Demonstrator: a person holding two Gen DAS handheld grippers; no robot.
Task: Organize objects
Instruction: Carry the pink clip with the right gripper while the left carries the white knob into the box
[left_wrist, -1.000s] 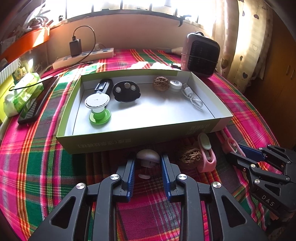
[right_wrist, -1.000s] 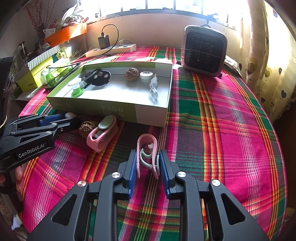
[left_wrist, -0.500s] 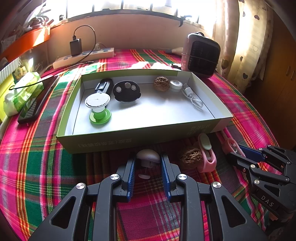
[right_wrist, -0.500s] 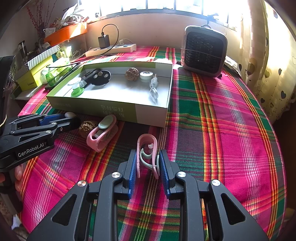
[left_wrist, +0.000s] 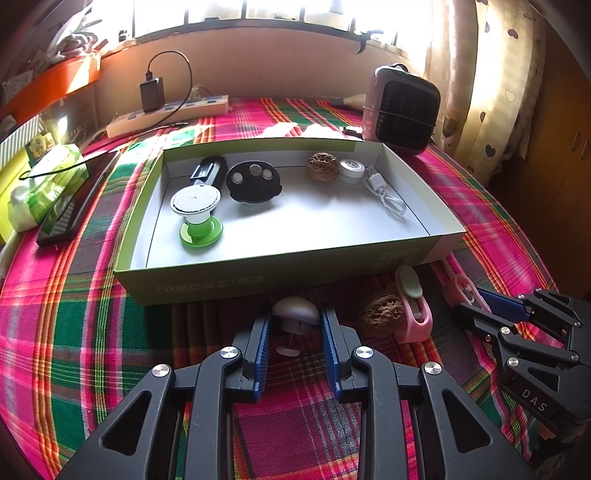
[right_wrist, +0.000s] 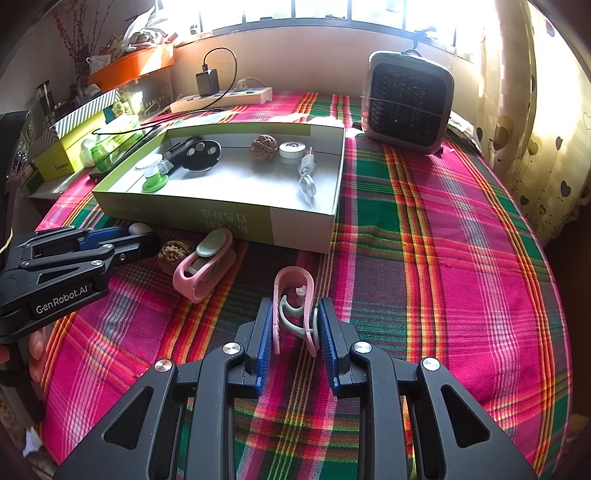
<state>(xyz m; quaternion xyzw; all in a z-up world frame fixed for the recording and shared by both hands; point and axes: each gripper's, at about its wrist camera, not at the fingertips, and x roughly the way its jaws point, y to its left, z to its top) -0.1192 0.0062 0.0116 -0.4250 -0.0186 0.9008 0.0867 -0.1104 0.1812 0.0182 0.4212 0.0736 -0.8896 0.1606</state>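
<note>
Pink plastic clip: light, springy, clamped across its arms by right tongs. Grey mushroom knob: smooth, slippery, pinched by left tongs.

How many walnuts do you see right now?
2. One walnut lies inside the box near its far wall; the other walnut sits on the tablecloth in front of the box. More may be hidden.

Black skeletal grippers with blue ribbed fingers, silver screws, white lettering.
</note>
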